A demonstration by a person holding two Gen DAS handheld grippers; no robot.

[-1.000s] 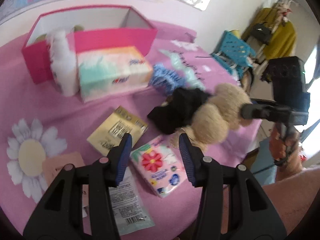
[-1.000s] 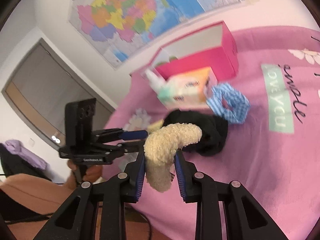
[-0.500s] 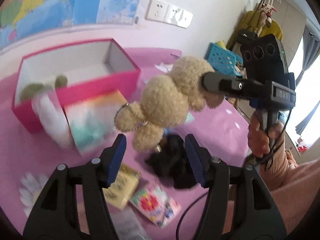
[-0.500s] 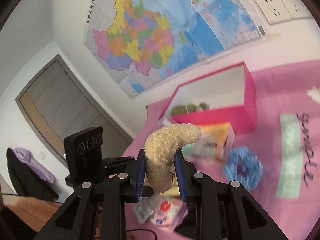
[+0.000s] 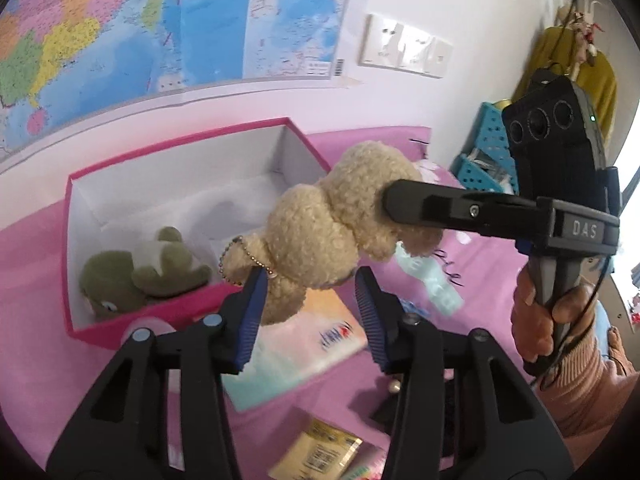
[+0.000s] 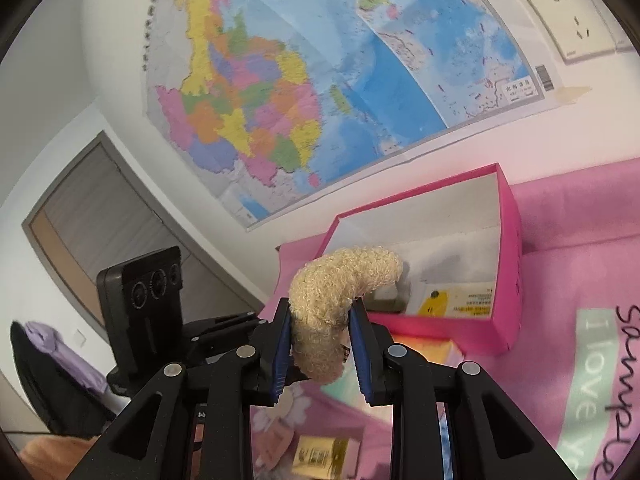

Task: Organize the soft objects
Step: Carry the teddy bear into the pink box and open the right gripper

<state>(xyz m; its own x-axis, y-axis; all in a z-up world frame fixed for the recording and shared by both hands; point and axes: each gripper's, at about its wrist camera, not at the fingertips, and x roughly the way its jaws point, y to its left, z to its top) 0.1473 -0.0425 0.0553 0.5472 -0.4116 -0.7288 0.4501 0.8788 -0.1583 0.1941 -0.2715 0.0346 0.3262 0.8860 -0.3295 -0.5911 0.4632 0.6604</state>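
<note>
From the left wrist, a curly beige plush toy (image 5: pixel 320 220) with a bead chain hangs in the air above the pink box (image 5: pixel 192 308), pinched at one end by the right gripper (image 5: pixel 400 200). The left gripper (image 5: pixel 308 312) has just been closing, its blue pads flanking the toy's lower end (only the left pad seems to touch). A green plush (image 5: pixel 136 276) lies inside the box; a tissue pack (image 5: pixel 304 344) is partly hidden. From the right wrist, the right gripper (image 6: pixel 320 344) clamps the toy (image 6: pixel 336 296), whose body is cut off below, over the pink box (image 6: pixel 508 264), with a blurred yellow packet (image 6: pixel 452 300) inside.
</note>
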